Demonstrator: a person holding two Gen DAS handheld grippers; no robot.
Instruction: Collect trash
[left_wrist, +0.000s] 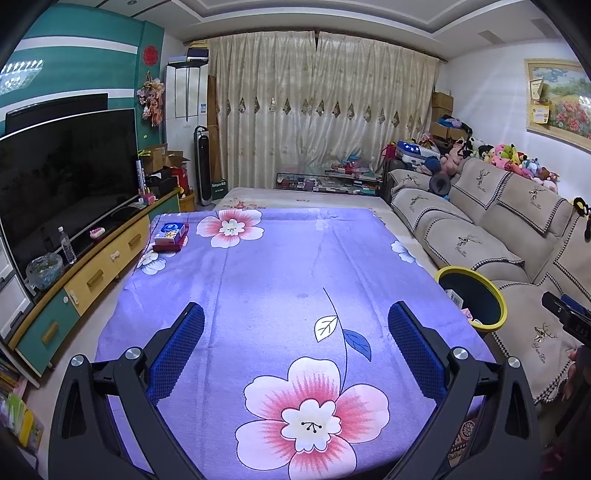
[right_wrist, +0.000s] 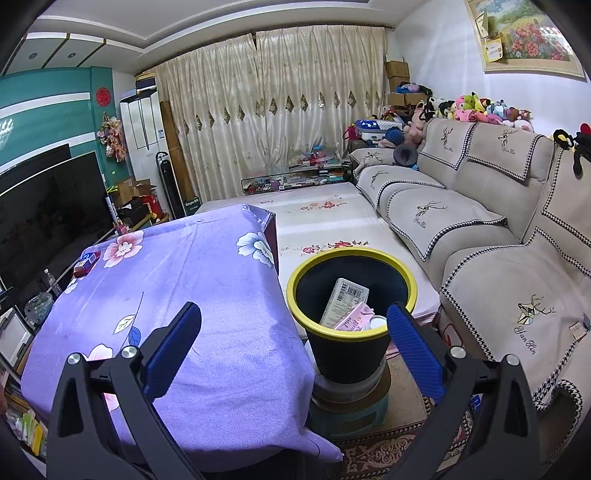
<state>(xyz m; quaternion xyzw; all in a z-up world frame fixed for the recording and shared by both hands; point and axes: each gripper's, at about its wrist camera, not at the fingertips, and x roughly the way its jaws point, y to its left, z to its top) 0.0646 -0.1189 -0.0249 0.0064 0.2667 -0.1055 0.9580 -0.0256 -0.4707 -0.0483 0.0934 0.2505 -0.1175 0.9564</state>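
Hidden or cut off: in the left wrist view the trash bin (left_wrist: 476, 299) is partly hidden behind the table's right edge. Its contents there are too small to identify.
Bin base: in the right wrist view the bin stands on stacked round supports, their make unclear.
Left gripper (left_wrist: 295, 343): jaws spread wide, nothing held, hovering over the purple flowered tablecloth (left_wrist: 277, 266).
Right gripper (right_wrist: 293, 345): jaws spread wide, nothing between them. Its right finger (right_wrist: 413, 347) overlaps the bin's near rim in the picture; contact cannot be determined.
Trash in bin: a barcoded white box (right_wrist: 345, 301), a pink carton (right_wrist: 354, 319) and a white round item (right_wrist: 376, 322) lie inside, beside the right finger.
Remaining item: a red tray with a blue box (left_wrist: 170, 235) sits at the table's far left corner, well apart from both grippers.
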